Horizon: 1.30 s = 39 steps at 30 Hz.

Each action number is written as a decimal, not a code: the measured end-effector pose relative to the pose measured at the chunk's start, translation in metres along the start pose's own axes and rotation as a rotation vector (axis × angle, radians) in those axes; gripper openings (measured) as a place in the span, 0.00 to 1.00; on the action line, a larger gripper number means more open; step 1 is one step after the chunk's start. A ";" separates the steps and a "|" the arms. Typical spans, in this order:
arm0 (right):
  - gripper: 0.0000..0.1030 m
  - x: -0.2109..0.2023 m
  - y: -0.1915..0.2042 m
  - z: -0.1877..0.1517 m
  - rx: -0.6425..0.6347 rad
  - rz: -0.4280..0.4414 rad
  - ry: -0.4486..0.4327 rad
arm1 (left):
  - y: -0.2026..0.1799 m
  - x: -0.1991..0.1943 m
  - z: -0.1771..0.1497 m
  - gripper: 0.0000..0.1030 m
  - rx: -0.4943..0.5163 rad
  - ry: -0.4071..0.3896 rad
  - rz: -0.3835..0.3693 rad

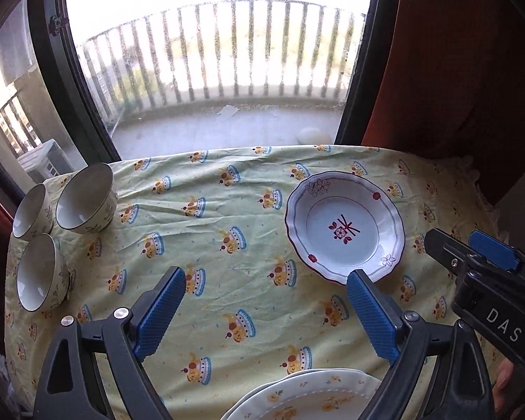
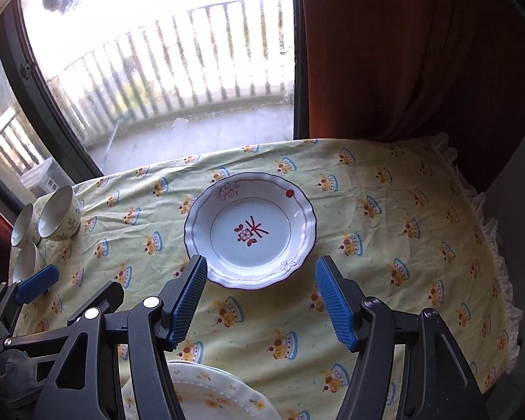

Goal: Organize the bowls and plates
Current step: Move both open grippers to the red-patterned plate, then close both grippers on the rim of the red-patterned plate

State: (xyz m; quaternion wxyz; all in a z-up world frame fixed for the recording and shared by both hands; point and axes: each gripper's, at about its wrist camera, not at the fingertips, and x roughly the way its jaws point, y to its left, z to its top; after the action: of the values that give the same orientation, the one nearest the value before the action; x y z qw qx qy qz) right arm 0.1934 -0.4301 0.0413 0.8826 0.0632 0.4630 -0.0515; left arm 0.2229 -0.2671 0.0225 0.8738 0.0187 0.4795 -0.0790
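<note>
A white deep plate with a red rim and a red flower mark (image 1: 344,225) (image 2: 250,231) lies on the yellow patterned tablecloth (image 1: 234,210) (image 2: 385,227). Three cream bowls (image 1: 85,197) (image 2: 57,217) stand together at the left edge. A stack of cream plates with yellow flowers (image 1: 308,397) (image 2: 206,393) lies at the near edge. My left gripper (image 1: 266,313) is open and empty above the cloth, left of the deep plate. My right gripper (image 2: 260,301) is open and empty, just in front of the deep plate, and it also shows in the left wrist view (image 1: 472,255).
A large window with a balcony railing (image 1: 220,56) is behind the table. A dark red curtain (image 2: 402,52) hangs at the back right. The table's right edge has a white frill (image 2: 500,266).
</note>
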 end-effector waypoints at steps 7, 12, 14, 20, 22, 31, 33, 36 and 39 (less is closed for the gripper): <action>0.77 0.031 -0.023 0.030 -0.023 0.048 -0.002 | -0.025 0.024 0.022 0.91 -0.026 -0.020 0.049; 0.77 0.057 -0.032 0.046 -0.058 0.048 -0.002 | -0.041 0.048 0.032 0.88 -0.021 -0.027 0.087; 0.77 0.071 -0.034 0.051 -0.067 0.038 0.004 | -0.044 0.060 0.034 0.87 -0.040 -0.014 0.082; 0.77 0.111 -0.043 0.057 -0.055 0.061 0.016 | -0.052 0.098 0.037 0.78 -0.044 0.018 0.087; 0.77 0.122 -0.045 0.057 -0.054 0.045 0.016 | -0.052 0.110 0.037 0.77 -0.062 0.037 0.078; 0.76 0.166 -0.055 0.056 -0.018 0.038 0.072 | -0.051 0.152 0.035 0.70 -0.102 0.100 0.098; 0.71 0.175 -0.058 0.054 -0.004 0.049 0.099 | -0.052 0.156 0.034 0.68 -0.088 0.101 0.095; 0.62 0.184 -0.057 0.052 -0.008 0.050 0.127 | -0.051 0.165 0.032 0.63 -0.091 0.122 0.092; 0.57 0.190 -0.055 0.048 -0.006 0.050 0.151 | -0.051 0.173 0.032 0.55 -0.089 0.142 0.085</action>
State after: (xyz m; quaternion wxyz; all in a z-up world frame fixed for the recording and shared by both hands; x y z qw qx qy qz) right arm 0.3318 -0.4985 -0.0912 0.8465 0.0758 0.5265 -0.0229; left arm 0.3325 -0.3420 -0.1036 0.8402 0.0060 0.5419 -0.0190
